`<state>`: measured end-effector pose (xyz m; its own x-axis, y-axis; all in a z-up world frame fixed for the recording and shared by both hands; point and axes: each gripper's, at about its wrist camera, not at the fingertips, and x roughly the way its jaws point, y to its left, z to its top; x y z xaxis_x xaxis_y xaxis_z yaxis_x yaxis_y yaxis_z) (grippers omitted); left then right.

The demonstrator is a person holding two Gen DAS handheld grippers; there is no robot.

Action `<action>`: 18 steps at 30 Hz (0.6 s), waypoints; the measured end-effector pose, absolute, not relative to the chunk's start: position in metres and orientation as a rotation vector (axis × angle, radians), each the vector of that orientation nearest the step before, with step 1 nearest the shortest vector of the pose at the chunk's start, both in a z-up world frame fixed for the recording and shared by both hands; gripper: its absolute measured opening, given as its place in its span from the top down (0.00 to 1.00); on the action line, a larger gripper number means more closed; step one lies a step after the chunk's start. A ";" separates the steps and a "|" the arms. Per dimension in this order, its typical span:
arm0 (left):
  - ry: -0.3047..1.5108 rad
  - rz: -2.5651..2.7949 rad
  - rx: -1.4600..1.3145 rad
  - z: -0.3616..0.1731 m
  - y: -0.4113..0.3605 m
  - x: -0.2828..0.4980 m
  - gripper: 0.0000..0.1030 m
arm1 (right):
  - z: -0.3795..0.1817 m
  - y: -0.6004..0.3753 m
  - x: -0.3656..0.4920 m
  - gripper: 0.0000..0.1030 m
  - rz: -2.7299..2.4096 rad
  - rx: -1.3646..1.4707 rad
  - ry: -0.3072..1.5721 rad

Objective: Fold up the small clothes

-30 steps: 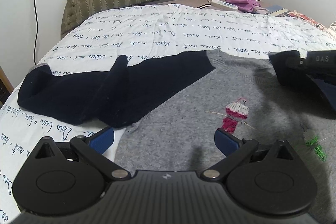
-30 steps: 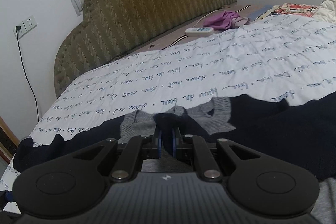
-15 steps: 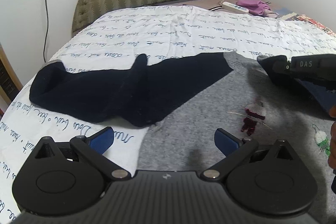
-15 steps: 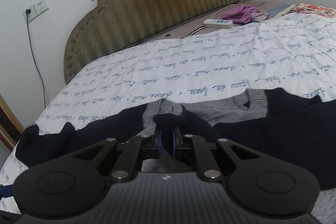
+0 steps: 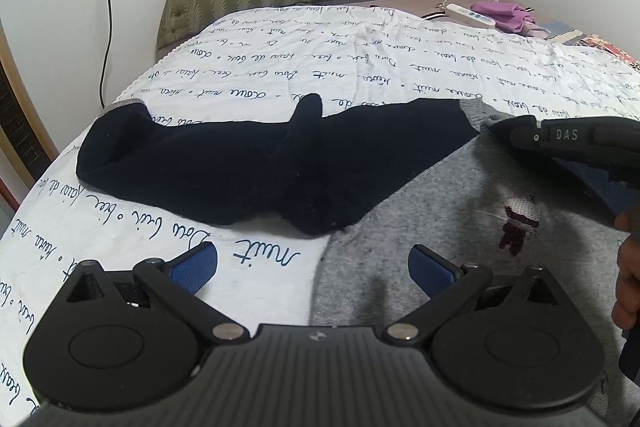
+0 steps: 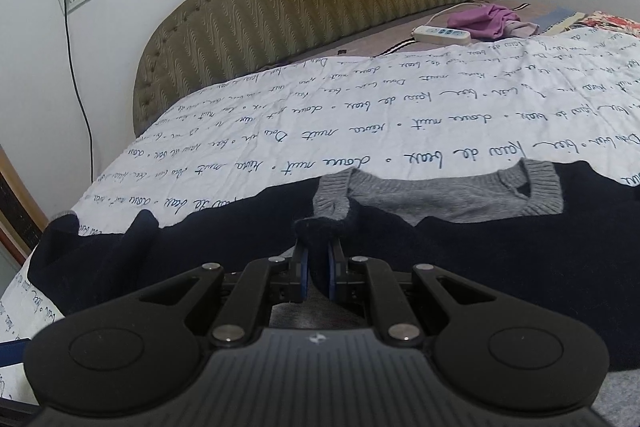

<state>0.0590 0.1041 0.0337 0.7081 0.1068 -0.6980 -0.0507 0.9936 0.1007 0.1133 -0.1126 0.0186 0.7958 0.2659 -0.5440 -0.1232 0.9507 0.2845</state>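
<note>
Right gripper (image 6: 316,267) has carried pinched navy fold leftward across small grey-and-navy knit sweater (image 5: 420,227) spread on script-printed white bedsheet (image 5: 280,67). Step: folding right sleeve over body. Jaws clamped tight on navy cloth. Left gripper (image 5: 312,267) hovers wide open, empty, over sweater's edge. Next: lay fold flat, let go.

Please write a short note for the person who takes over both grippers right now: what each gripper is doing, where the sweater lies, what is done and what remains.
Right gripper: shut on a pinch of navy fabric of the sweater, near the grey collar.
Left gripper: open, empty, hovering above the sweater's grey body and the bed sheet.
Sweater: spread on the sheet; its left navy sleeve lies stretched out, unfolded.
Done: right side gripped, apparently being folded inward.
Left: finish that fold, fold in the left sleeve, then fold the body.
</note>
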 end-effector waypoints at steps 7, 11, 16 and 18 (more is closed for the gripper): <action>0.784 0.093 0.074 0.033 0.109 0.061 0.00 | 0.020 -0.102 0.118 0.91 0.220 0.219 0.615; 0.784 0.100 0.074 0.032 0.112 0.062 0.00 | 0.020 -0.095 0.121 0.91 0.233 0.209 0.619; 0.786 0.114 0.086 0.032 0.117 0.062 0.00 | 0.016 -0.085 0.125 0.91 0.247 0.194 0.629; 0.782 0.119 0.082 0.033 0.120 0.062 0.00 | 0.015 -0.081 0.126 0.91 0.251 0.196 0.632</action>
